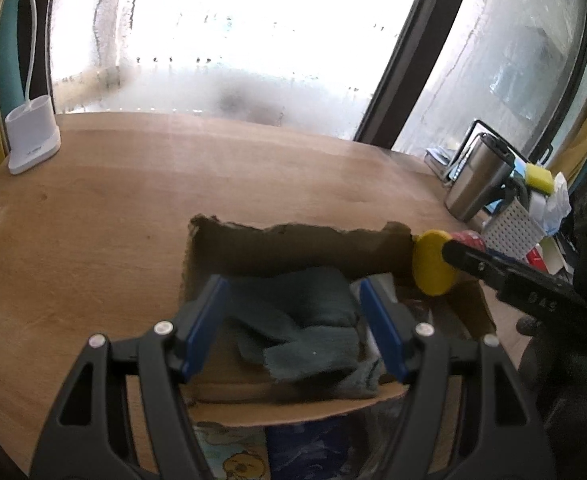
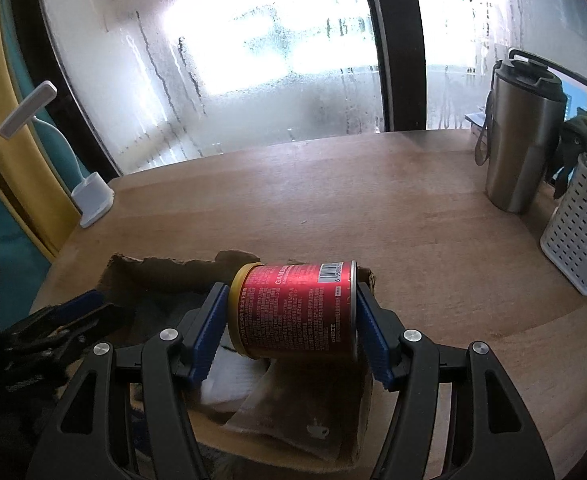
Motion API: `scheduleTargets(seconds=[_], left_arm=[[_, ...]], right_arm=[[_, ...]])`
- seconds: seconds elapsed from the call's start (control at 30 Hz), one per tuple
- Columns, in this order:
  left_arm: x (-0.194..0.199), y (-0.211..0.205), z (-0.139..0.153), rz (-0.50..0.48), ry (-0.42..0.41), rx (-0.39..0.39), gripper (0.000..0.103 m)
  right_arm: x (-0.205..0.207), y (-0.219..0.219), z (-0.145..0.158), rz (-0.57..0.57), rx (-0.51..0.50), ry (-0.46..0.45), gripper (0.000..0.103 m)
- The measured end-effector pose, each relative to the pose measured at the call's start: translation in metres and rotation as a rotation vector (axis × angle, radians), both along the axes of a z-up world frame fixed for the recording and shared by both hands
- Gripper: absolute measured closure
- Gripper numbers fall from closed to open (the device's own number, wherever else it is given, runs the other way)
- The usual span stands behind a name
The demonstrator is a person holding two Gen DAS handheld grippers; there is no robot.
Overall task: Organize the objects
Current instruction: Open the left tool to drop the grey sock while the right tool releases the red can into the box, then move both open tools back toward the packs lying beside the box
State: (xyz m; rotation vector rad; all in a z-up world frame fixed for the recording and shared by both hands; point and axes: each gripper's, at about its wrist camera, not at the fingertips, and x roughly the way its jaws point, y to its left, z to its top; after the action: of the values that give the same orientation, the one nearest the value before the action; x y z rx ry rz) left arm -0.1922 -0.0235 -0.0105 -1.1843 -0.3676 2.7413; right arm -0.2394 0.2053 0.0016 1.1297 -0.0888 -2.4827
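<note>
A torn cardboard box (image 1: 293, 240) sits on the round wooden table (image 1: 133, 208). A dark teal cloth (image 1: 313, 320) lies crumpled inside it. My left gripper (image 1: 289, 292) hovers just above the cloth, open, with nothing between its blue pads. In the right wrist view my right gripper (image 2: 291, 296) is shut on a red can (image 2: 293, 320) with a yellow lid, held on its side over the box (image 2: 165, 276). The can's lid (image 1: 433, 264) shows at the box's right corner. A white item (image 2: 229, 380) and a clear packet (image 2: 285, 420) lie under the can.
A steel tumbler (image 2: 525, 140) and a white perforated basket (image 2: 577, 240) stand at the right of the table. A yellow sponge (image 1: 539, 178) sits in the clutter there. A white lamp base (image 1: 33, 140) stands at the far left by the fogged window.
</note>
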Motion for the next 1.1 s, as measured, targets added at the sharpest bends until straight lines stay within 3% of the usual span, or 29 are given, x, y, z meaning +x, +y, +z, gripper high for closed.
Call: scheduleTargets(seconds=[0.13, 0.2, 0.23, 0.57, 0.77, 1.1], left_arm=[[-0.003, -0.002, -0.001, 0.007, 0.000, -0.007, 0.033], [-0.004, -0.001, -0.004, 0.009, -0.007, -0.005, 0.033], [-0.005, 0.000, -0.004, 0.008, -0.010, -0.005, 0.033], [-0.001, 0.000, -0.006, 0.014, -0.011, -0.011, 0.033], [0.004, 0.000, -0.004, 0.020, -0.010, -0.019, 0.033], [0.019, -0.001, 0.001, 0.025, 0.004, -0.025, 0.033]], right_arm=[[-0.002, -0.001, -0.003, 0.004, 0.011, -0.004, 0.037], [-0.001, 0.000, -0.002, 0.002, 0.019, 0.012, 0.025], [0.000, 0.001, 0.000, 0.002, 0.018, 0.019, 0.024], [-0.008, 0.028, -0.007, -0.080, 0.017, 0.006, 0.024], [-0.007, 0.028, -0.015, -0.077, 0.020, -0.004, 0.023], [0.011, 0.029, -0.003, -0.064, 0.008, 0.018, 0.024]])
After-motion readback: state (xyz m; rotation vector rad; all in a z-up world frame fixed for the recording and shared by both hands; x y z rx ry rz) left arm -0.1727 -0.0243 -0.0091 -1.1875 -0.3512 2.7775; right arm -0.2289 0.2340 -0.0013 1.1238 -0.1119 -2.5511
